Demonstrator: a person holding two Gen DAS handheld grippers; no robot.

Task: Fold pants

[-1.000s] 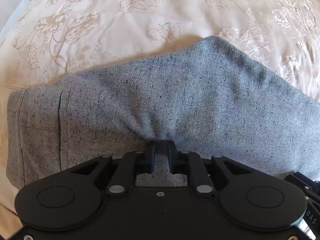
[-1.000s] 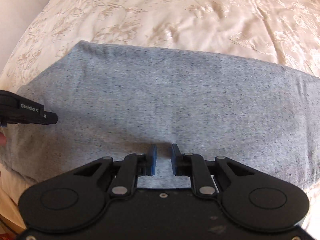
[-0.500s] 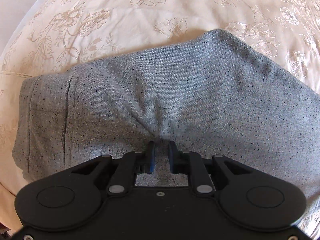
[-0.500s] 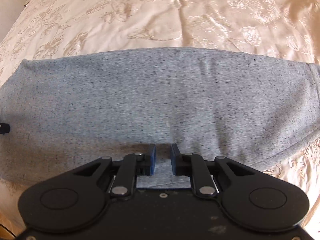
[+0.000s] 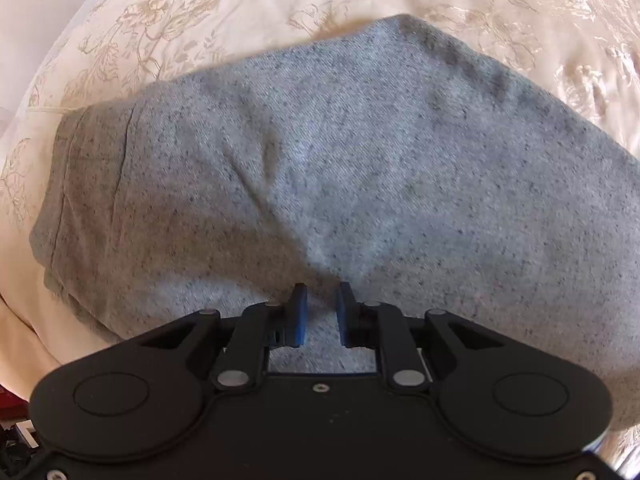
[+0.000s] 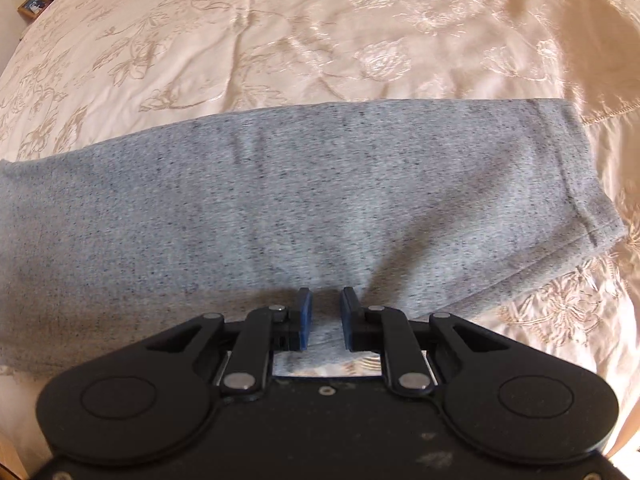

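Both tongs, left (image 5: 322,304) and right (image 6: 326,308), point steeply down, clamped on grey pants (image 6: 280,200).

Warm daylight, pretty bright. The satin bedspread (image 6: 400,40) glares at upper right, the pants (image 5: 360,160) look soft and motion-blurred, and fisheye bending curves and darkens the corners.

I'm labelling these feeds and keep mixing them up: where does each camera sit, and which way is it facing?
Left wrist view: sits on the left hand-held gripper, facing steeply down along its blue-padded fingers at the speckled grey knit pants, wide banded end at picture left; no hand shows.
Right wrist view: sits on the right hand-held gripper, facing steeply down at the pants' hemmed end; no hand shows.
Shared: the pants and the cream floral satin bedspread, fabric pinched in both.
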